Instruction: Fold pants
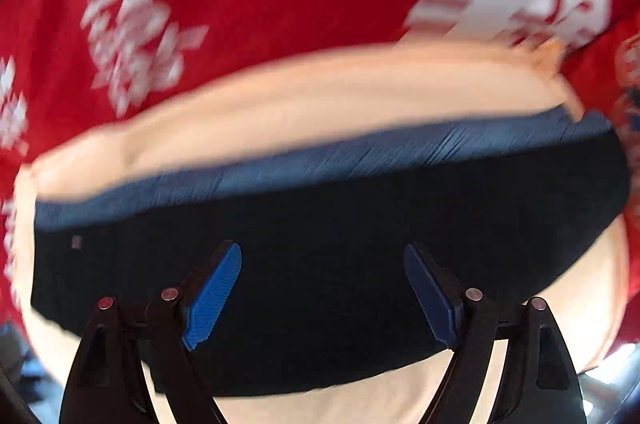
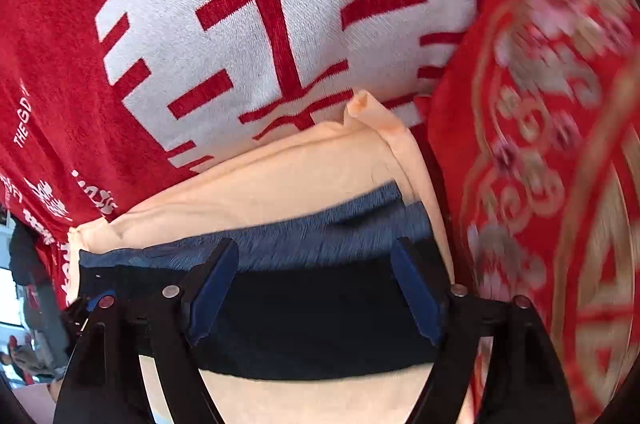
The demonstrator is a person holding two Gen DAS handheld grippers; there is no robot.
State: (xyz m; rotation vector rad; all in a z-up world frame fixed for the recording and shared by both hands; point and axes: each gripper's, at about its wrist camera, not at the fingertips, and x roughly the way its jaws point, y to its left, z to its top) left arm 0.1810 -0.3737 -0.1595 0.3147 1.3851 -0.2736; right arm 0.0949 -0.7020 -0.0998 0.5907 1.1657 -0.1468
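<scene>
Lying folded on peach cloth [image 1: 320, 96]: dark pants [image 1: 320, 284], grippers apart.

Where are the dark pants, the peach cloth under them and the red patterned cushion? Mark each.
dark pants [image 1: 320, 224], left wrist view, middle of fabric
peach cloth [image 2: 260, 176], right wrist view, upper part
red patterned cushion [image 2: 540, 144], right wrist view, gold-patterned face

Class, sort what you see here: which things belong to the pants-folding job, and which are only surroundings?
Job:
- dark folded pants
- left gripper, open above them
- right gripper, open

Surroundings:
- peach cloth under the pants
- red blanket with white characters
- red floral cushion
</scene>
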